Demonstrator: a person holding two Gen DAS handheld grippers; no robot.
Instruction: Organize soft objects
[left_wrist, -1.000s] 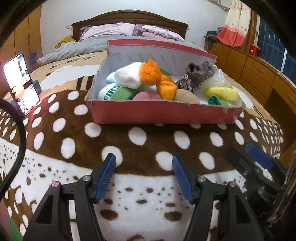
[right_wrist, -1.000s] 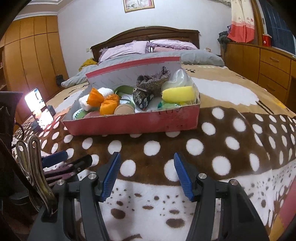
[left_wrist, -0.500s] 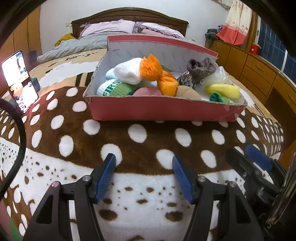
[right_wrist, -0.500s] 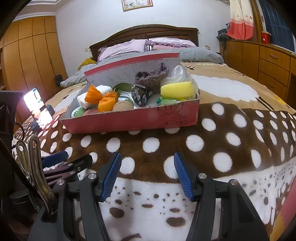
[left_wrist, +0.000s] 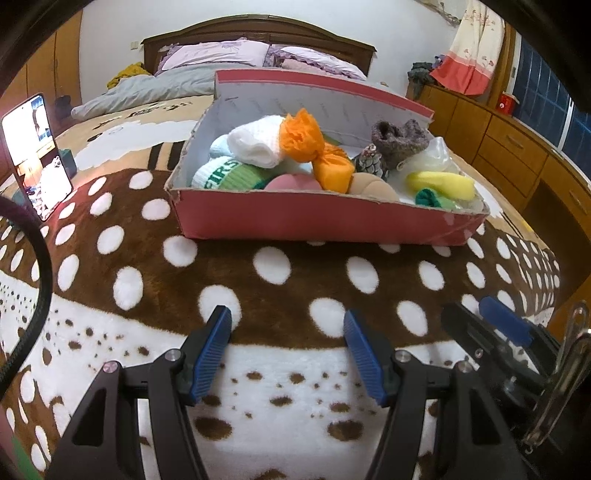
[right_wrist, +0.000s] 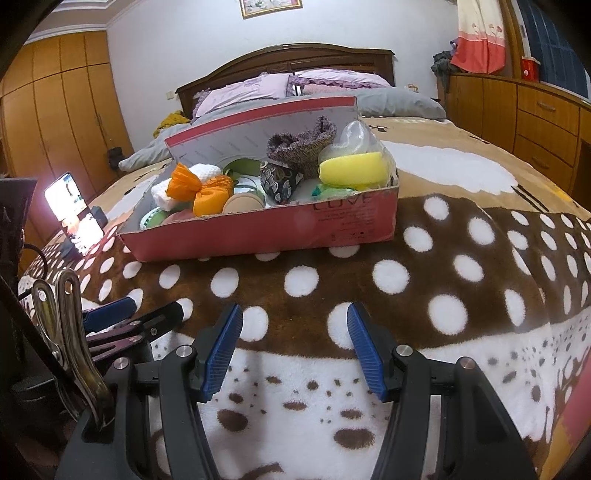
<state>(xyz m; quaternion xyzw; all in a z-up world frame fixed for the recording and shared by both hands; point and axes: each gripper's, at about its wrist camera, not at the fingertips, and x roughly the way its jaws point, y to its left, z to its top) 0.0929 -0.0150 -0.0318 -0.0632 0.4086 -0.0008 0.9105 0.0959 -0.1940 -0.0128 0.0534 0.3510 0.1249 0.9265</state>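
A red cardboard box (left_wrist: 314, 219) (right_wrist: 266, 230) sits on the spotted brown blanket (left_wrist: 258, 280), full of soft things: an orange cloth (left_wrist: 314, 151) (right_wrist: 201, 188), a white rolled sock (left_wrist: 255, 144), a green-white sock (left_wrist: 229, 177), a grey knitted item (left_wrist: 400, 138) (right_wrist: 301, 146), a yellow sponge (left_wrist: 441, 184) (right_wrist: 352, 168). My left gripper (left_wrist: 287, 328) is open and empty, low over the blanket in front of the box. My right gripper (right_wrist: 294, 325) is open and empty beside it, and shows in the left wrist view (left_wrist: 484, 325).
A lit phone (left_wrist: 35, 153) (right_wrist: 74, 210) stands on the bed at the left. Pillows (left_wrist: 218, 55) and a headboard are behind the box. Wooden drawers (left_wrist: 513, 147) run along the right wall, wardrobes (right_wrist: 62, 122) along the left.
Both grippers have dropped a little and stay open. The box appears slightly higher and closer in both views.
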